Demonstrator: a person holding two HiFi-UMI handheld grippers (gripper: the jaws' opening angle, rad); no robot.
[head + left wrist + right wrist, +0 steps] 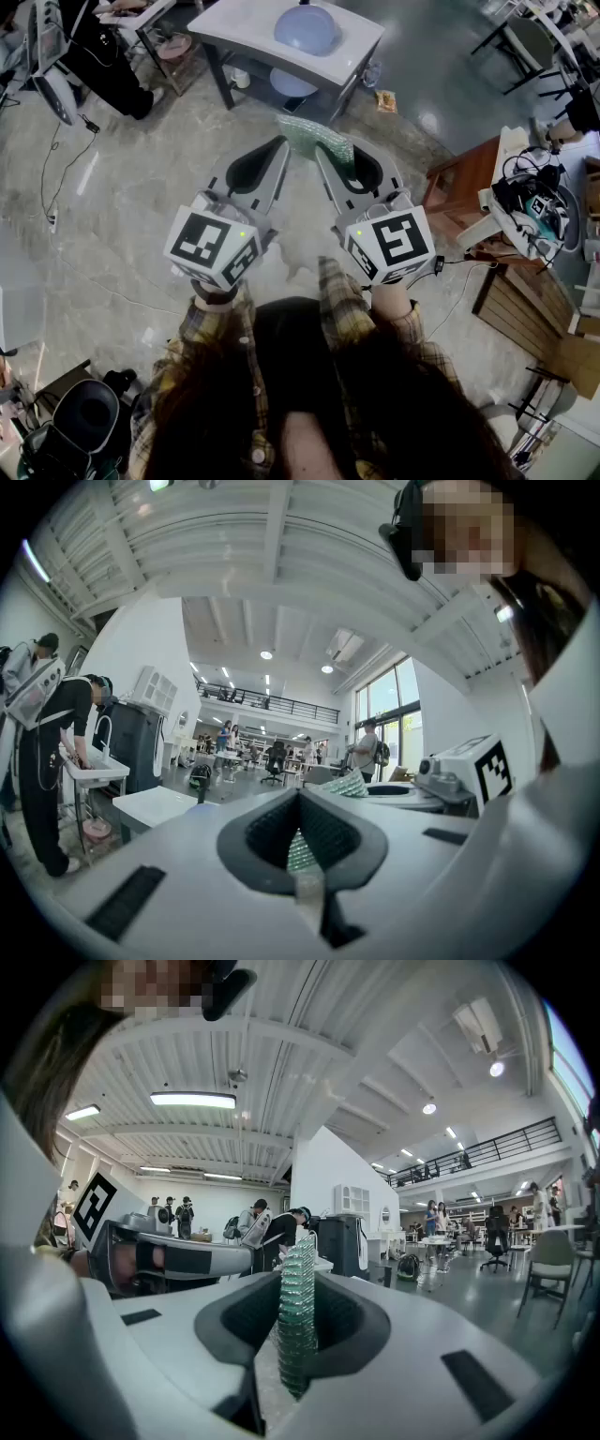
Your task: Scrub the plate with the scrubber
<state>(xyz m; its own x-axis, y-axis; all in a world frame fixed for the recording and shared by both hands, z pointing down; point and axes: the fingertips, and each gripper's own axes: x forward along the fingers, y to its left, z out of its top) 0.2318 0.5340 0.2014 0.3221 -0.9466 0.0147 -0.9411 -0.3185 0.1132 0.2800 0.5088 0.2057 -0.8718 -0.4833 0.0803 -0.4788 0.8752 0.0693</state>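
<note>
Both of your grippers sit level and well short of the white table (234, 33), tips aimed at it. This reads as a ready pose, with scrubbing not yet begun. Your right gripper (300, 1283) is clamped on the green scrubber (317, 138), pinched edge-on, with most of the sheet sticking out past the tips toward the table. That is probably so the free part can rub the plate. Your left gripper (300, 799) has its jaws pressed together with nothing clearly gripped. A green sliver shows at the slit, and I can't tell whether it touches the scrubber. Held alongside, it's likely there to steady the plate. The pale blue plate (307, 28) sits on top of the table, well apart from both grippers. A second bluish round thing (292, 82) sits on the shelf under the table.
</note>
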